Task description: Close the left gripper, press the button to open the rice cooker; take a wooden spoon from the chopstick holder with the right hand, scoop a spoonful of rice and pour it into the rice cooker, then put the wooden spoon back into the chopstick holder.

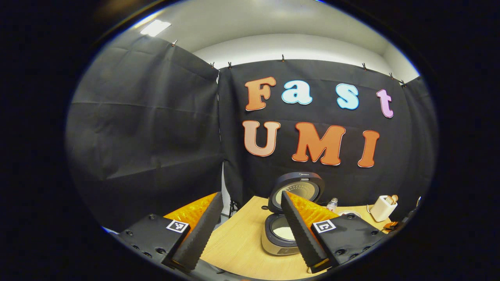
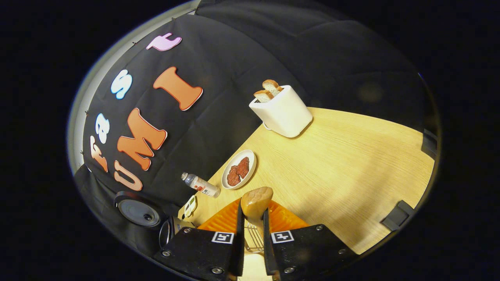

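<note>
The rice cooker stands open on the wooden table, its round lid upright and white rice showing in the pot. My left gripper hovers in front of it, open wide and holding nothing; its right finger covers part of the cooker. In the right gripper view, my right gripper is shut on the wooden spoon, whose rounded head sticks up above the fingertips. The wire chopstick holder shows low between the fingers. The raised cooker lid is at the lower left.
A white toaster with two bread slices stands at the table's back. A white plate of brown food and a small lying bottle sit near the wall. The toaster and bottle appear right of the cooker.
</note>
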Demonstrator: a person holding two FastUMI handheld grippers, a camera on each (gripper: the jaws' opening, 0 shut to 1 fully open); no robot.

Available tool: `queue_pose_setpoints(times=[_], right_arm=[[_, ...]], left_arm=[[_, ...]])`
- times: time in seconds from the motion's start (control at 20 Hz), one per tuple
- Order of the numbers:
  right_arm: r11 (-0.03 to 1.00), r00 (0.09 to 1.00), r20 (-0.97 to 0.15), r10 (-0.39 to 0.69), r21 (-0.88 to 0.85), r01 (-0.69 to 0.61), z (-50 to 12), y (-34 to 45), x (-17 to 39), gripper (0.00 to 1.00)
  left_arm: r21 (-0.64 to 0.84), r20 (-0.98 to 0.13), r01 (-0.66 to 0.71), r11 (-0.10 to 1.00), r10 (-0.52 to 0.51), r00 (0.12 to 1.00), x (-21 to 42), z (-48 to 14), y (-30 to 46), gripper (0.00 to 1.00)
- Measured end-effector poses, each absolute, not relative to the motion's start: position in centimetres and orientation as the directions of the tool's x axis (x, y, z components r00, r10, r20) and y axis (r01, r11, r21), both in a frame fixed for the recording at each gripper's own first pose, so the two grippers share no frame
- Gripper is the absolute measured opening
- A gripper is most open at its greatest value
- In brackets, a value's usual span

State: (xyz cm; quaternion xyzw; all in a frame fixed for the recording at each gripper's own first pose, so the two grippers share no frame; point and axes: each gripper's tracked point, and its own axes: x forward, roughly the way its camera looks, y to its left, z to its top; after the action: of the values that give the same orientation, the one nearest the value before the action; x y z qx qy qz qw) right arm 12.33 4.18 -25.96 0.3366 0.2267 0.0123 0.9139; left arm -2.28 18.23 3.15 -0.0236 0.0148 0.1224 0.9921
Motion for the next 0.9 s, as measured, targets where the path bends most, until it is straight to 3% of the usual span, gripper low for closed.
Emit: queue_pose_setpoints(times=[0.45,0.9], right_arm=[[0.843,0.953,-0.283,0.112,0.534,0.059,-16.6,5.5,9.3,0.17],[0.935,0.964,-0.186,0.191,0.332,-0.121,-12.7,14.9,2.0,0.17]], left_arm=[[-0.032,-0.006,-0.175,0.984,0.175,0.985,-0.1,4.7,19.3,0.99],[-0.042,-0.045,-0.074,0.996,0.072,0.996,3.1,3.0,22.2,0.99]])
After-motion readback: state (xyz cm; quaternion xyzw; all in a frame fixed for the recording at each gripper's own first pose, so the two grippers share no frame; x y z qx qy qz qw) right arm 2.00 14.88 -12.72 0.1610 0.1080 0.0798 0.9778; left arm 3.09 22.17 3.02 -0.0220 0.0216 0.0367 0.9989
